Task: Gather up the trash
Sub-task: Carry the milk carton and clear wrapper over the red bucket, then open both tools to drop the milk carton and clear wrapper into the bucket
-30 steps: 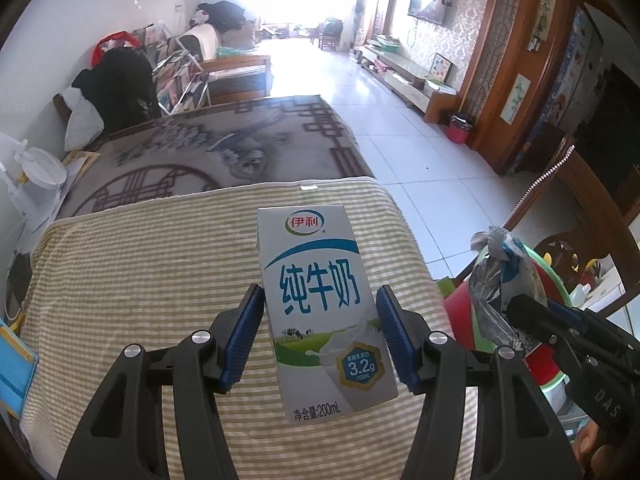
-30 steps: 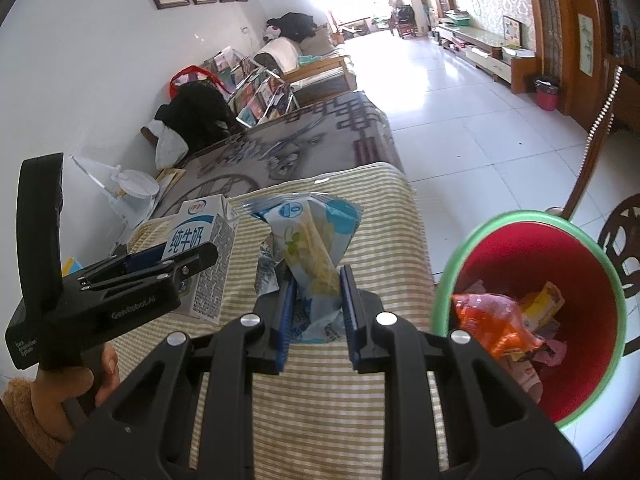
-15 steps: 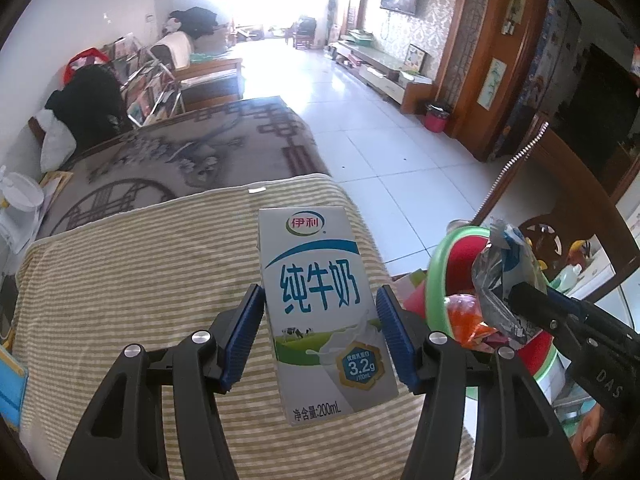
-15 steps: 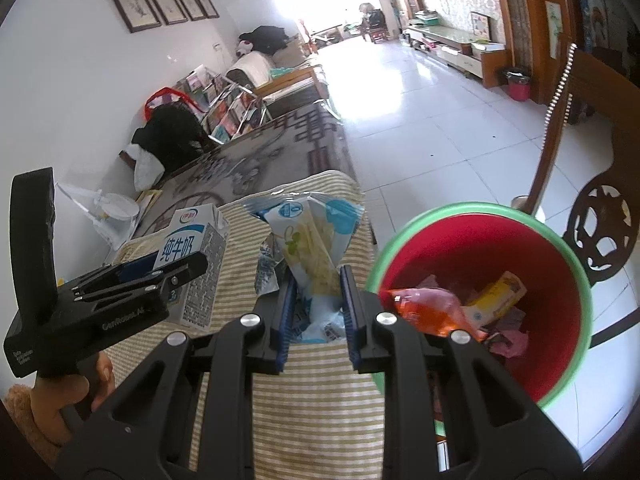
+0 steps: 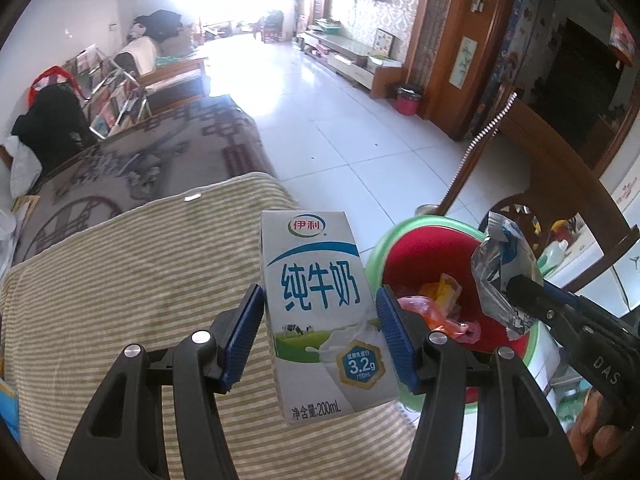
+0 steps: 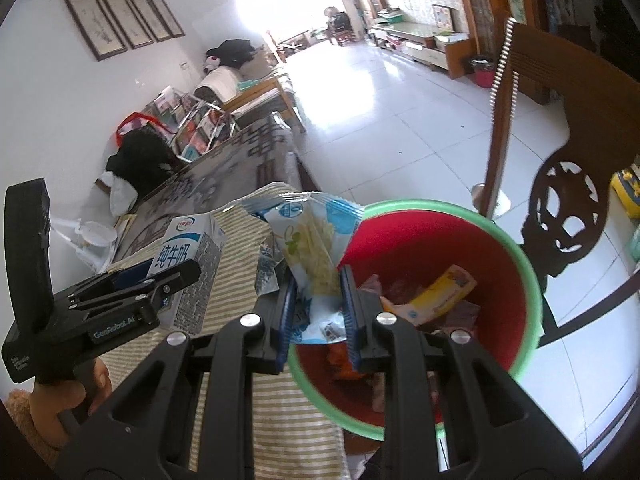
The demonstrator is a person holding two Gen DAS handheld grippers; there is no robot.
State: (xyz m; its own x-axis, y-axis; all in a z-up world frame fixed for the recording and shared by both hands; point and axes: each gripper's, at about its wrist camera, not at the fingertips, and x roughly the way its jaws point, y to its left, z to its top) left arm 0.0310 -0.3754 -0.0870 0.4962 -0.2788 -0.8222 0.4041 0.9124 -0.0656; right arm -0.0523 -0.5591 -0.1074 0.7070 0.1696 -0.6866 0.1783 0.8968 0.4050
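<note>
Left claw [image 5: 320,338] pinching upright milk carton [image 5: 320,312], right claw [image 6: 316,304] pinching upright snack wrapper [image 6: 310,248]

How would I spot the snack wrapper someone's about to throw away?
Find the red bin with the green rim beside the striped tablecloth. Over its near edge the right gripper pinches a crinkled blue-and-white snack wrapper. Unlike the boxy milk carton alongside, it is soft and flat.

The milk carton [image 5: 324,312] reads "伊利", "纯牛奶", "3.2g" and "200mL"; the left gripper [image 6: 120,304] body reads "GenRobot.AI".
</note>
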